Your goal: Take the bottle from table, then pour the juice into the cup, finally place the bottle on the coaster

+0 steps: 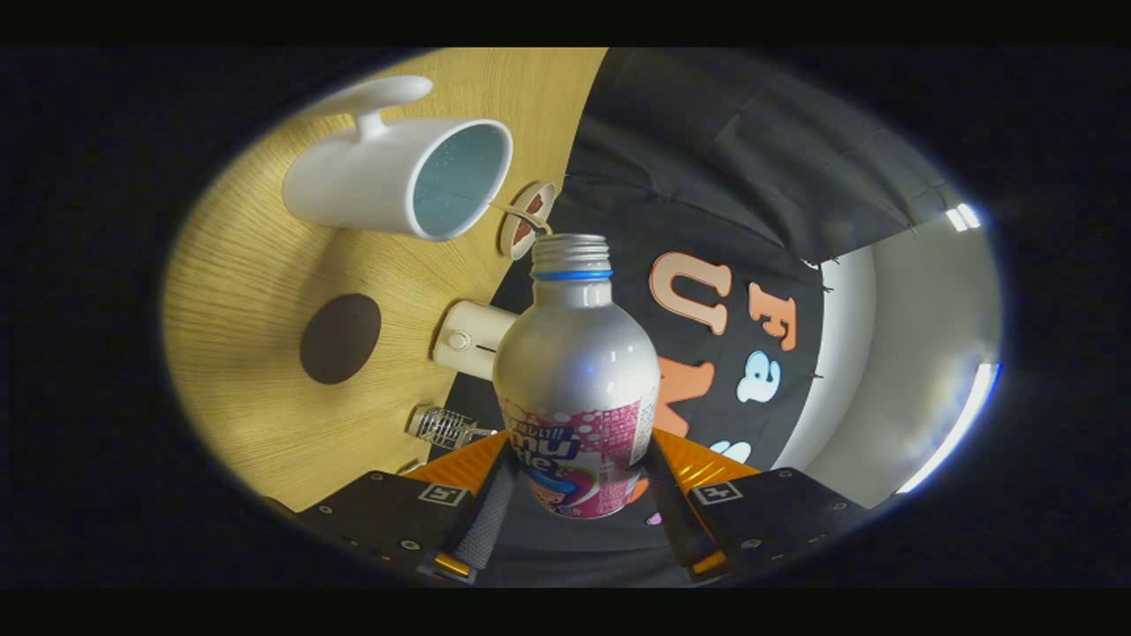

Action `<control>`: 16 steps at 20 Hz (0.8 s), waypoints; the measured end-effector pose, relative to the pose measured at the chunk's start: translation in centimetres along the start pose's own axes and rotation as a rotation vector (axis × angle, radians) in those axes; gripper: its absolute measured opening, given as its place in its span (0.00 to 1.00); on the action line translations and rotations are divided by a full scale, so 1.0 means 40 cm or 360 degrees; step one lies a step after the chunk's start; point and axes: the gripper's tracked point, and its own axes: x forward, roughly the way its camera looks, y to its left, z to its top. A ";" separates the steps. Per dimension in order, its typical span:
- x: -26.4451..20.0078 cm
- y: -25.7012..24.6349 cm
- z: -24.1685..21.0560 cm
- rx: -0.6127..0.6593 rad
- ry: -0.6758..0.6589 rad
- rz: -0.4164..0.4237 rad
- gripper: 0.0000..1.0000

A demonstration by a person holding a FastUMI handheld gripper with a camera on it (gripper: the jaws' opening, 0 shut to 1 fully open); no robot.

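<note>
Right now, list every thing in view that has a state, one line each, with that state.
gripper: shut on the bottle, a finger pressing each side.
bottle: held, uncapped, mouth beside the cup's rim.
cup: standing on the wooden table, open, no juice visible inside.
coaster: flat on the table, bare.
white device: at the table's edge; on or off cannot be told.
small clear bottle: standing at the table's edge.

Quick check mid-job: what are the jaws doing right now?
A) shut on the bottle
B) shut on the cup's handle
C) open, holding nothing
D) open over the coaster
A: the gripper has both jaws pressed on the bottle, whose open neck points toward the cup.
</note>
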 end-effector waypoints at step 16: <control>0.010 0.012 0.008 -0.0151 -0.0046 0.0022 0.77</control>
